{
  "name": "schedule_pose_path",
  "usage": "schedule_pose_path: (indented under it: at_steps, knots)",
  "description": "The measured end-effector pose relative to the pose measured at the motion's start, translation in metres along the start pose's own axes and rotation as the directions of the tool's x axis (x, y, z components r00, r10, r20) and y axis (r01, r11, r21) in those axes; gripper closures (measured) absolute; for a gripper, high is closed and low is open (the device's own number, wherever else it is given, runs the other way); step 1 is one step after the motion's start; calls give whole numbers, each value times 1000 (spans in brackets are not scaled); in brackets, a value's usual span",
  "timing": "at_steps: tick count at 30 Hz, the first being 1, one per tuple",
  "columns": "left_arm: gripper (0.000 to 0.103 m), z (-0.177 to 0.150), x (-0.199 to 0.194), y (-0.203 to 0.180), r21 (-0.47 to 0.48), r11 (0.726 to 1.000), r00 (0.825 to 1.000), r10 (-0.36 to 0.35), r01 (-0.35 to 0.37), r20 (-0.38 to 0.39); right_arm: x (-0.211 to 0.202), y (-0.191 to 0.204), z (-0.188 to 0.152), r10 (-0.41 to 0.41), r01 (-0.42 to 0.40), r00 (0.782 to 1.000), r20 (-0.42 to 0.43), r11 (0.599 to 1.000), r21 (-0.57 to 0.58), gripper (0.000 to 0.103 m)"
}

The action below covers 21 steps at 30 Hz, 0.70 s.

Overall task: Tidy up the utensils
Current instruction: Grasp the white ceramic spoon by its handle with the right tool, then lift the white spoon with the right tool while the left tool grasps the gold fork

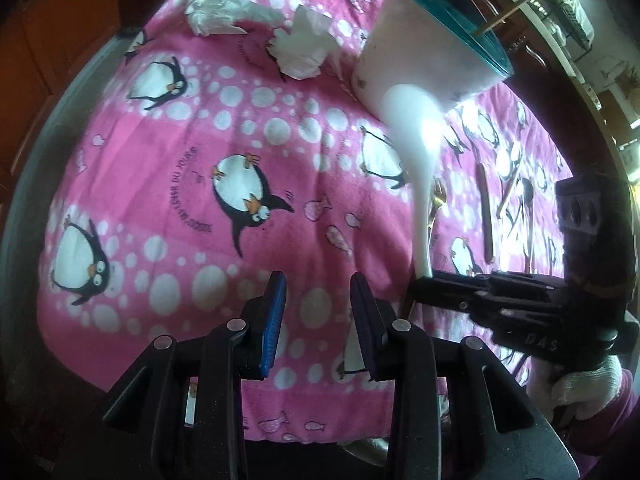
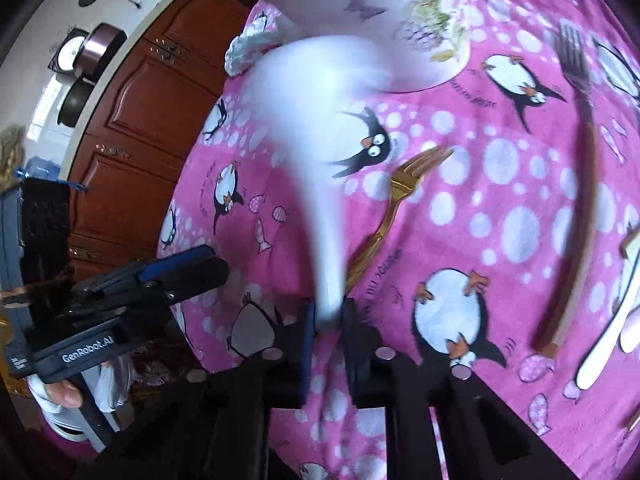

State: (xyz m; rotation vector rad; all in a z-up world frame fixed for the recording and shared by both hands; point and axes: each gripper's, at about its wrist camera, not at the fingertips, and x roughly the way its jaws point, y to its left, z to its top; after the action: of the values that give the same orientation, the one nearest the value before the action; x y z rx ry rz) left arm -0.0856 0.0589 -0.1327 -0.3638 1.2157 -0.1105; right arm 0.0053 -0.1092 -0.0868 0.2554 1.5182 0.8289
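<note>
My right gripper (image 2: 328, 316) is shut on the handle end of a white ceramic spoon (image 2: 316, 128), which is blurred and rises toward a white container with a teal rim (image 2: 400, 20). In the left wrist view the same spoon (image 1: 420, 160) stands up from the right gripper (image 1: 422, 280), with its bowl against the container (image 1: 420, 40). A gold fork (image 2: 400, 200) lies on the pink penguin cloth (image 2: 460, 240) just behind the spoon. My left gripper (image 1: 318, 308) hovers open over the cloth, nothing between its fingers.
A long fork with a brown handle (image 2: 580, 160) and white utensils (image 2: 612, 332) lie on the right. A brown stick (image 1: 486, 216) and a dark spoon (image 1: 524, 196) lie beyond the right gripper. Crumpled tissues (image 1: 224, 12) sit at the far edge. A wooden cabinet (image 2: 140, 120) stands beside the table.
</note>
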Motion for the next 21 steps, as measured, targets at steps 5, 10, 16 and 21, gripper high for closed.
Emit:
schedule_pose_path:
  at_steps: [5,10,16,21]
  knots:
    - [71,-2,1,-9,30,999,1000,-18,18,-8,-45,-13,-9,13,-12,998,68,1000,-20,94]
    - [71,-5,6,-33,94,994,998,-51,53,-23,-62,-51,-19,-43,35,994,98,996,82,94]
    - [71,-11,24,-73,230,973,998,-21,34,-60,-71,-87,-52,-1,-13,997,78,983,184,93]
    - [71,-13,39,-84,275,961,997,37,-18,-65,-80,-80,-64,48,-57,996,74,992,115,56]
